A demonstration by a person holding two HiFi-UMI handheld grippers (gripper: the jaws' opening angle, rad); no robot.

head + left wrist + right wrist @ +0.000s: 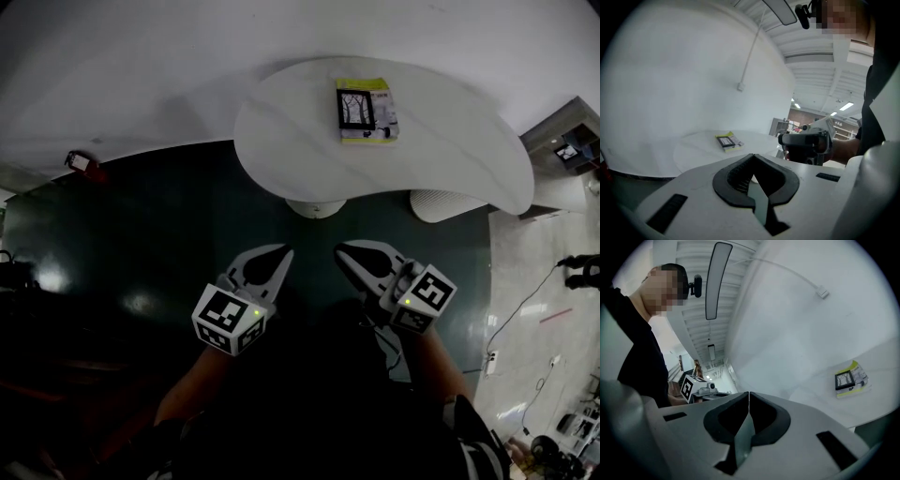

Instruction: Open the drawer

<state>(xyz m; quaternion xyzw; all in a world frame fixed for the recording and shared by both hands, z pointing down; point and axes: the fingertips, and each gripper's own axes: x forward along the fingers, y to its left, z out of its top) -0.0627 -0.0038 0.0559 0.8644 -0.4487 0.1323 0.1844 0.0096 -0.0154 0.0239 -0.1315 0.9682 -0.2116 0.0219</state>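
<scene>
Both left gripper (284,251) and right gripper (343,249) fingers clenched, empty; booklet (367,110) print illegible.

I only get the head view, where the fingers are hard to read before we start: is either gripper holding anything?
Observer: No. In their own views, the left gripper and the right gripper each have their fingers closed tip to tip, with nothing between them.
Operator: Any drawer ahead that I'm missing?
Observer: None shows in either gripper view. Beyond the table with the booklet there is only a white wall, with a thin cable running down it to a small white box.
</scene>
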